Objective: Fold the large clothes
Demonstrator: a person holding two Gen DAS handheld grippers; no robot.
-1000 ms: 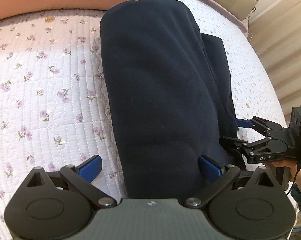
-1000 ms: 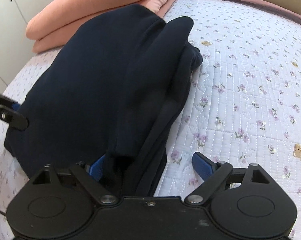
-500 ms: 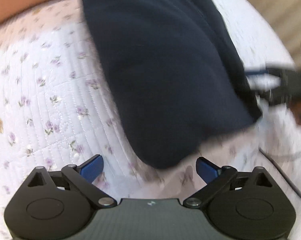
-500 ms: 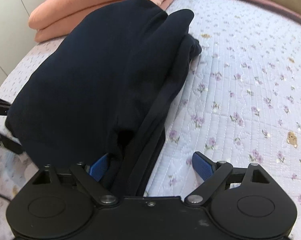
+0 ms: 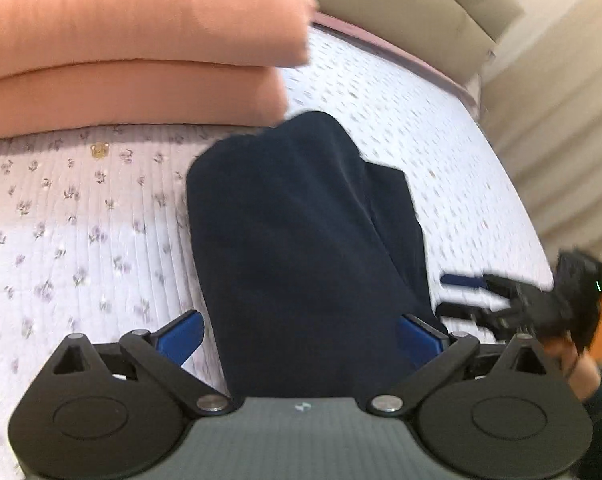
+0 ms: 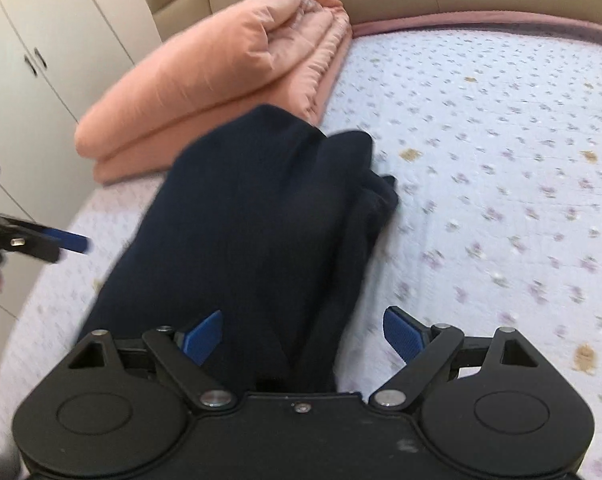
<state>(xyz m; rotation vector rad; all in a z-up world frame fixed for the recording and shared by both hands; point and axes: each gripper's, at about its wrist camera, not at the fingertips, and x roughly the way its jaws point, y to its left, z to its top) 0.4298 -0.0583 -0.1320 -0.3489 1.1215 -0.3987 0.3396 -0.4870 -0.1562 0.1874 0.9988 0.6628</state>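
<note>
1. Navy garment [image 5: 301, 248] lies folded lengthwise on the bed [image 5: 81, 216], its far end near the peach duvet [image 5: 133, 40].
2. Your left claw [image 5: 301, 336] and right claw [image 6: 301, 332] gape wide, empty, straddling its near end for the next fold.

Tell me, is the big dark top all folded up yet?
Partly. The navy garment already lies as a long narrow bundle on the flowery bedspread, sides seemingly tucked in. Right now the left hand-held gripper and the right hand-held gripper are both open around its near end, gripping nothing. Probably still left: folding it end to end into a short, neat stack like the peach duvet.
</note>
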